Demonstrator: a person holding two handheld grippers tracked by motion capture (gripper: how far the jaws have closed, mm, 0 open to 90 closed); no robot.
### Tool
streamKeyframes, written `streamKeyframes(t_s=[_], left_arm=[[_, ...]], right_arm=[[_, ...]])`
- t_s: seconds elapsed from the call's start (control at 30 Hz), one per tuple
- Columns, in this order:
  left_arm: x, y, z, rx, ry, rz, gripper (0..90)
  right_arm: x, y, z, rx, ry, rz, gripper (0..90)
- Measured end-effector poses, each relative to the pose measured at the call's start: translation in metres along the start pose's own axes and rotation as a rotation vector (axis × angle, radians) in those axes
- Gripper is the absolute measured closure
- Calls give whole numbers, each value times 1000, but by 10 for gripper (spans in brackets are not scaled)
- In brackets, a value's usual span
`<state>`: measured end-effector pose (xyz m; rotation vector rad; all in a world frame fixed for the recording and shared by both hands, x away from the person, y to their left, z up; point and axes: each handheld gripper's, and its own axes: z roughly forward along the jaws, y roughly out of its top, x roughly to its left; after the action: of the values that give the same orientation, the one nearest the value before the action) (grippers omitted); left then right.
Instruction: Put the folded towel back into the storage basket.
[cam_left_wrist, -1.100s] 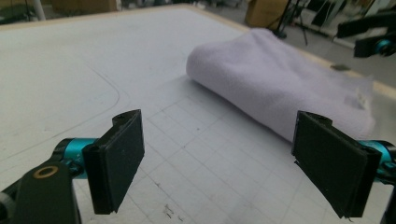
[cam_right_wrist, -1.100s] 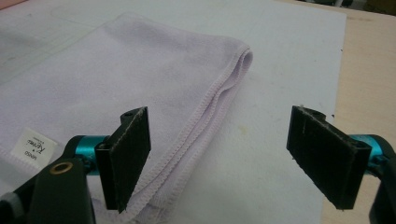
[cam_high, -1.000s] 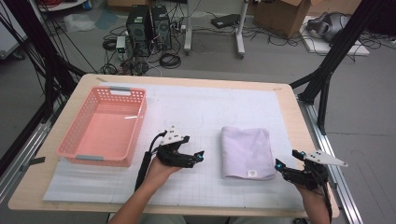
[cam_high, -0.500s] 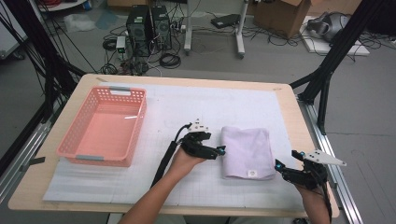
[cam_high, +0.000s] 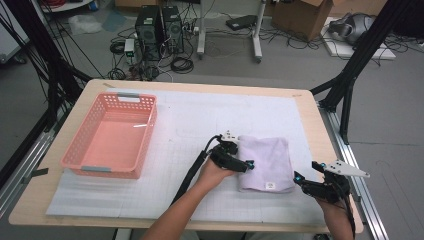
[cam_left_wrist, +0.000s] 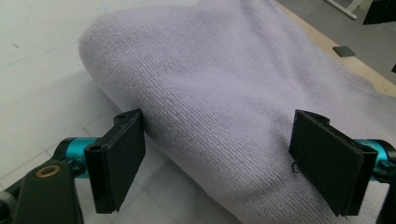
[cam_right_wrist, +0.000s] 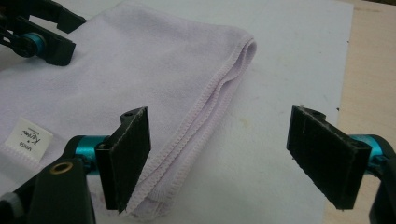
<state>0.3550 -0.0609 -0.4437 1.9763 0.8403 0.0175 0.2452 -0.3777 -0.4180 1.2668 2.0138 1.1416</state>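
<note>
Folded lilac towel (cam_high: 265, 162) lies on the white gridded mat (cam_high: 200, 120), lower centre-right of the high view, with a small white label (cam_high: 270, 185) near its bottom edge.

Left gripper (cam_high: 245, 165) sits at the towel's left edge, just below centre of the high view, held by the left hand (cam_high: 216, 172), forearm coming up from the bottom edge. In the left gripper view (cam_left_wrist: 217, 158) the jaws stand wide apart, the towel's rounded fold bulging between them; the left-hand jaw is right against the fold's side, the right-hand one over the cloth (actual contact cannot be told). Nothing is clamped.

Right gripper (cam_high: 300, 179) is at lower right of the high view, just off the towel's lower right corner, grey three-cornered plate on top. In the right gripper view (cam_right_wrist: 219, 158) its jaws also gape wide: the left-hand jaw stands over the towel's stitched, layered edge at lower left of the frame, the right-hand jaw over bare mat close to the wooden table (cam_right_wrist: 369, 70) edge. The label (cam_right_wrist: 25, 135) shows at far left, and the other gripper (cam_right_wrist: 42, 37) in the upper left corner on the cloth.

Pink plastic basket (cam_high: 112, 135) sits at left of the high view, well apart from the towel.
</note>
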Motion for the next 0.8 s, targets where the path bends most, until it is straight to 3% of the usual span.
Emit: streamKeyframes(t_s=[0.07, 0.13, 0.3, 0.43, 0.5, 0.63, 0.8], left_arm=[[0, 0, 1, 5, -1, -3, 186], [2, -2, 5, 39, -7, -21, 185], [2, -3, 7, 43, -9, -27, 187], [1, -3, 7, 52, -49, -15, 357], [-1, -5, 7, 54, -49, 7, 442], [-1, -6, 6, 43, -73, 11, 588], [2, -9, 0, 6, -102, 12, 695]], right_arm=[[0, 0, 1, -2, 1, -5, 206], [1, 0, 1, 1, 3, -8, 206], [1, 0, 1, 4, 4, -5, 206], [1, 0, 1, 4, 5, -6, 206], [1, 0, 1, 4, 3, -5, 206], [1, 0, 0, 5, 2, -4, 206], [0, 0, 0, 3, 1, -2, 206]])
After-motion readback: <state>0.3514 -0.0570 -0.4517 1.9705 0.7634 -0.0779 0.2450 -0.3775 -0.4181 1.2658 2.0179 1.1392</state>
